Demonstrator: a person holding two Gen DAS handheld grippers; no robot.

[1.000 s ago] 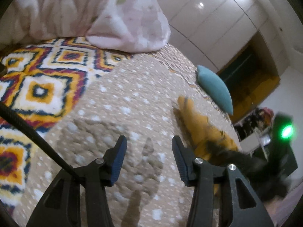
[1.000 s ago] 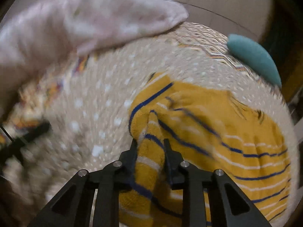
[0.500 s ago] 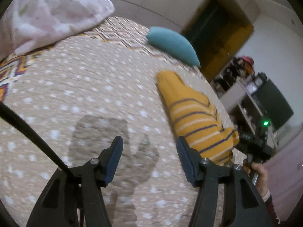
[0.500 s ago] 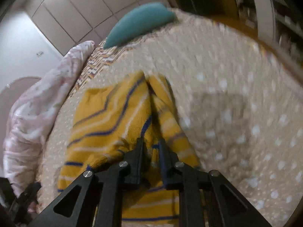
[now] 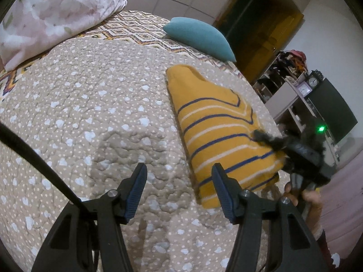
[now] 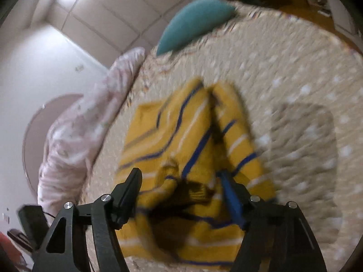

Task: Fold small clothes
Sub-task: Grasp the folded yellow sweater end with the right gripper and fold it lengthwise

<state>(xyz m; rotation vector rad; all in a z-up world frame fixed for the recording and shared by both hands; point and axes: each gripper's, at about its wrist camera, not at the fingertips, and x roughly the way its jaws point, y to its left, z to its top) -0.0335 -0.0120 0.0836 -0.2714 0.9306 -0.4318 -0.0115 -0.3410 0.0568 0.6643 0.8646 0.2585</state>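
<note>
A small yellow garment with blue and white stripes (image 5: 217, 127) lies folded on the beige dotted bedspread (image 5: 95, 113). My left gripper (image 5: 179, 181) is open and empty, hovering over the bedspread just left of the garment's near end. My right gripper (image 6: 181, 188) is open, its fingers spread over the near edge of the garment (image 6: 188, 140); the view is blurred. In the left wrist view the right gripper (image 5: 272, 145) sits at the garment's right corner, held by a hand.
A teal cushion (image 5: 199, 38) lies at the far side of the bed. A pink floral quilt (image 5: 52, 18) is heaped at the far left. Shelves and a dark screen (image 5: 329, 108) stand beyond the bed's right edge.
My right gripper was shut on the garment's fold and has opened, letting it go on the bed. My left gripper stayed open and shifted a little nearer the garment.
</note>
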